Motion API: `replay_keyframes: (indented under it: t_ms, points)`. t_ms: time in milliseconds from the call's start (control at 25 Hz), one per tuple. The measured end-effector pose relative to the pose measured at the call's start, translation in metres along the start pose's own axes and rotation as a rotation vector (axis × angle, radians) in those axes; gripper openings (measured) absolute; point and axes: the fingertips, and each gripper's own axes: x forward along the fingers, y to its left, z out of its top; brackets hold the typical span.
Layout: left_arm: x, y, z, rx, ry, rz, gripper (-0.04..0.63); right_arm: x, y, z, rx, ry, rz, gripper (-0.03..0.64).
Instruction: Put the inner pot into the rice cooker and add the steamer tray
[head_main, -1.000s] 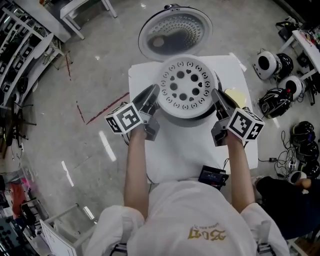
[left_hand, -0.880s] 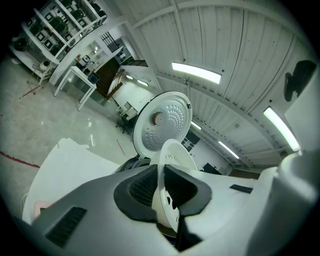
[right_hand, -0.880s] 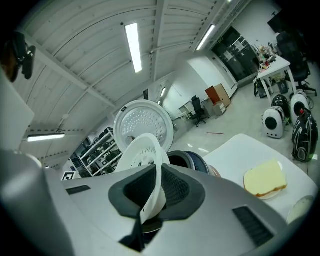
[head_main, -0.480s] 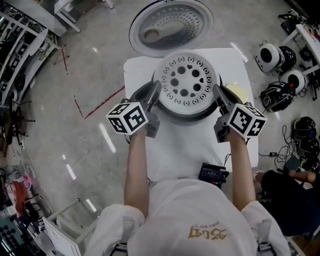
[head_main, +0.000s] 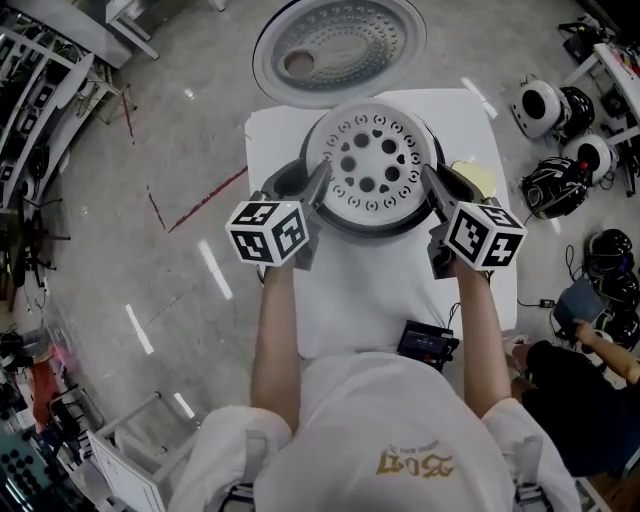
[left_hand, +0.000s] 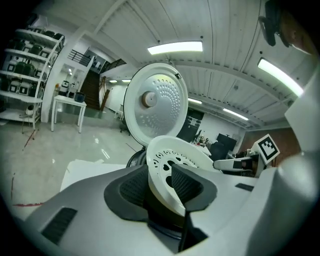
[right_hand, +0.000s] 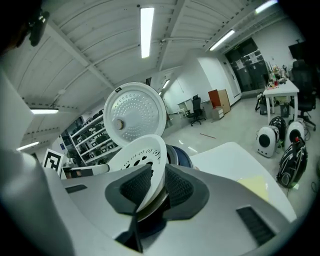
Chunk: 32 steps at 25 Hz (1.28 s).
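Observation:
The white perforated steamer tray (head_main: 372, 165) lies level on top of the rice cooker (head_main: 283, 181), whose lid (head_main: 335, 45) stands open behind it. The inner pot is hidden under the tray. My left gripper (head_main: 318, 182) is at the tray's left rim and my right gripper (head_main: 432, 182) at its right rim. In the left gripper view the tray (left_hand: 170, 160) rim stands between the jaws of the left gripper (left_hand: 160, 187), which are opening with a gap beside the rim. In the right gripper view the rim (right_hand: 142, 155) also sits between the opening jaws of the right gripper (right_hand: 157, 187).
The cooker stands on a small white table (head_main: 370, 300). A black device (head_main: 428, 345) lies at its near edge and a yellow pad (head_main: 475, 178) at its right side. Round helmet-like units (head_main: 545, 105) lie on the floor at right, shelving (head_main: 40, 110) at left.
Both grippers sank with the tray until it settled on the cooker. Their marker cubes rolled a little, and both pairs of jaws have widened around the rim.

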Motion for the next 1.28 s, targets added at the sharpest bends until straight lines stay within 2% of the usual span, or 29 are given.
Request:
replay_keyframes:
  t_ms: [160, 360, 560, 840, 1040, 1120, 1280]
  points:
    - [0.002, -0.001, -0.009, 0.059, 0.037, 0.035, 0.178, -0.006, -0.006, -0.002, -0.038, -0.002, -0.024, 0.100]
    - [-0.003, 0.004, -0.008, 0.060, 0.016, 0.064, 0.206, -0.010, -0.004, -0.002, -0.039, -0.011, -0.022, 0.101]
    - [-0.016, 0.013, -0.009, 0.039, 0.001, 0.080, 0.193, -0.015, 0.005, -0.003, -0.036, -0.030, -0.013, 0.101]
    - [-0.037, -0.006, -0.018, 0.023, -0.023, 0.071, 0.189, -0.044, 0.010, -0.011, -0.040, -0.058, -0.020, 0.100]
    - [-0.056, -0.025, -0.031, -0.002, -0.038, 0.044, 0.157, -0.070, 0.021, -0.024, 0.095, -0.096, 0.018, 0.065]
    - [-0.061, -0.034, -0.037, -0.006, -0.040, 0.030, 0.126, -0.078, 0.024, -0.030, 0.113, -0.103, 0.028, 0.056]
    - [-0.075, -0.047, -0.045, 0.001, -0.045, 0.021, 0.107, -0.092, 0.036, -0.042, 0.123, -0.111, 0.063, 0.018]
